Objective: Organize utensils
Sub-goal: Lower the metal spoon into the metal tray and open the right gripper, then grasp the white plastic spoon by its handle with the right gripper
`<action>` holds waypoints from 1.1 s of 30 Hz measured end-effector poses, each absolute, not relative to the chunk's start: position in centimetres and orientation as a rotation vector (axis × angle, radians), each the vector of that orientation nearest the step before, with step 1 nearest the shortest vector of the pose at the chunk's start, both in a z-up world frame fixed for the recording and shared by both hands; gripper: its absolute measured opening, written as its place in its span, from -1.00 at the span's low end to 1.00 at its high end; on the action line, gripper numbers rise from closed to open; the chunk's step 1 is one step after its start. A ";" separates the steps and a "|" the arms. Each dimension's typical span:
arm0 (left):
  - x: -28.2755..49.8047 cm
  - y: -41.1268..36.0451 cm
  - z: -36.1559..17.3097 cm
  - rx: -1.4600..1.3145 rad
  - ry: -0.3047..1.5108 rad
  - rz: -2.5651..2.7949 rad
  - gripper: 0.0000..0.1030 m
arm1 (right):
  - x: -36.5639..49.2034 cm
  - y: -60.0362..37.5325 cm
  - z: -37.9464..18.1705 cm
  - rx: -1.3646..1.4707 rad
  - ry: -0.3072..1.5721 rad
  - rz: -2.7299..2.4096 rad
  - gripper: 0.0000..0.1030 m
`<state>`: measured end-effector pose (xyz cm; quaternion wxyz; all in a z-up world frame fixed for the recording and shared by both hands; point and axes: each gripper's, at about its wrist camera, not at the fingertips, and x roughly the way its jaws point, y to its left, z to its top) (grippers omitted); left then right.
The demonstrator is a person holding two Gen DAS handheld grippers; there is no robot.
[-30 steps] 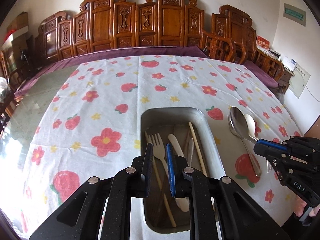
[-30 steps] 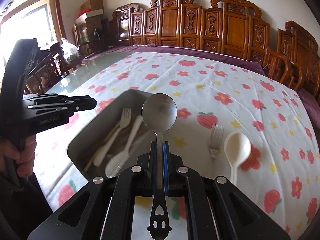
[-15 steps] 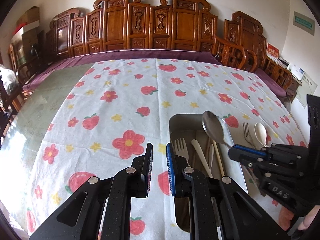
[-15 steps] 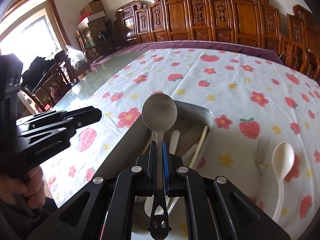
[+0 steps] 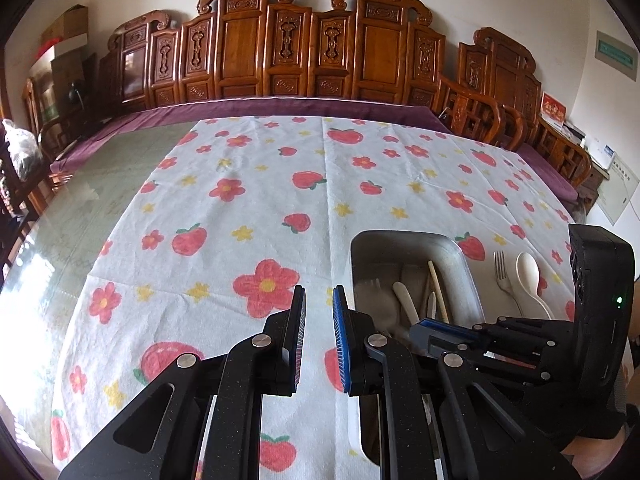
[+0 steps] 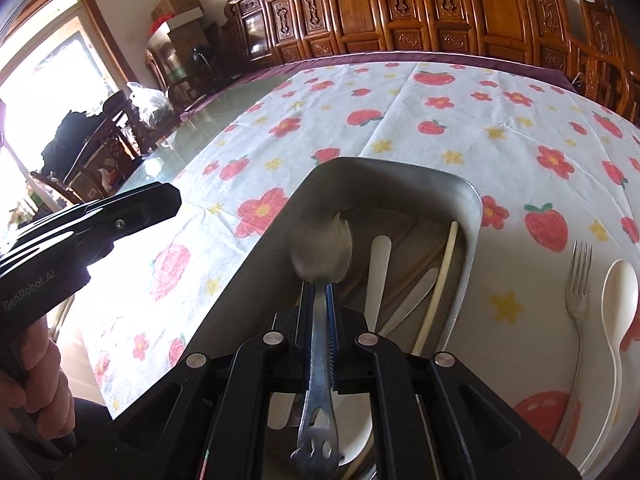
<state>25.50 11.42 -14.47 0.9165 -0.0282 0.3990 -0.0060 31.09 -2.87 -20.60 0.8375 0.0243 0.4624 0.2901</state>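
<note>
My right gripper (image 6: 319, 290) is shut on the handle of a metal spoon (image 6: 322, 254), whose blurred bowl is down inside the metal tray (image 6: 400, 174). The tray holds white plastic cutlery (image 6: 378, 272) and wooden chopsticks (image 6: 438, 276). In the left wrist view the tray (image 5: 404, 238) is right of centre, with the right gripper (image 5: 430, 326) over its near end. My left gripper (image 5: 319, 320) is open and empty, above the tablecloth just left of the tray. A metal fork (image 6: 578, 280) and a white spoon (image 6: 618, 292) lie on the cloth right of the tray.
The table has a white cloth with strawberries and flowers (image 5: 260, 200), with bare glass (image 5: 108, 168) along its left side. Carved wooden chairs (image 5: 304, 48) line the far edge and the right side.
My right gripper has lowered the metal spoon into the tray. My left gripper has shifted left, off the tray, and stays open.
</note>
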 end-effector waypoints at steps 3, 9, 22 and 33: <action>25.5 11.2 -14.5 -0.056 0.822 -0.016 -0.76 | 30.9 -3.4 -20.4 0.060 0.968 0.625 -0.83; 25.1 10.0 -14.3 -0.050 0.813 -0.045 -0.75 | 29.9 -7.2 -17.8 0.054 0.895 0.621 -0.82; 24.2 4.6 -14.5 -0.016 0.804 -0.158 -0.66 | 27.9 -19.6 -15.9 -0.085 0.806 0.406 -0.51; 23.4 0.3 -15.4 0.019 0.812 -0.222 -0.63 | 29.1 -22.9 -22.0 -0.078 0.917 0.320 -0.45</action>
